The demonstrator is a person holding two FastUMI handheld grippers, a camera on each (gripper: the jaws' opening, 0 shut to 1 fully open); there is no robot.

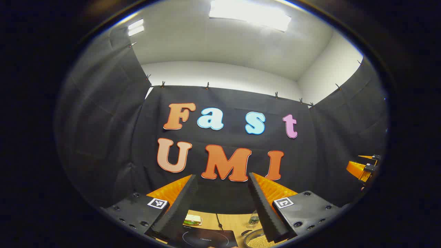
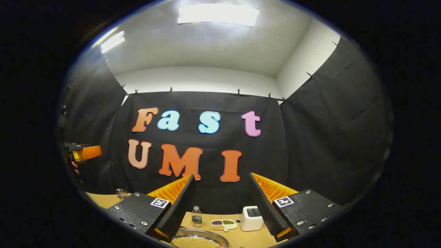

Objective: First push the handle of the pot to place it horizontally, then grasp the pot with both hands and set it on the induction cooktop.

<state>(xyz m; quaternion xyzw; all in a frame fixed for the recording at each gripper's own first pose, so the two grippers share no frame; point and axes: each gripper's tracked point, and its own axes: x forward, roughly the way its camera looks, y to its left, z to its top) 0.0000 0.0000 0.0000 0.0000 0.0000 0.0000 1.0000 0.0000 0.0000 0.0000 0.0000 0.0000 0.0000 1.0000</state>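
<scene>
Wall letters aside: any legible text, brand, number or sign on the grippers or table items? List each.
Black induction cooktop: small pale print on the glass, too blurred to read.
Clear plastic bottle: label too small to read.
White box-shaped device: dark top panel, nothing legible.
Square black-and-white markers on the left gripper and right gripper: coded patterns, no words.
So no readable text.

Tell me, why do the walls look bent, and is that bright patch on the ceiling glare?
In the left gripper view the fisheye lens bows the wall's top edge, and the ceiling light burns out to plain white. In the right gripper view the same curving shows, its ceiling panel equally overexposed, while the pot at the bottom edge stays dim but fairly sharp.
</scene>
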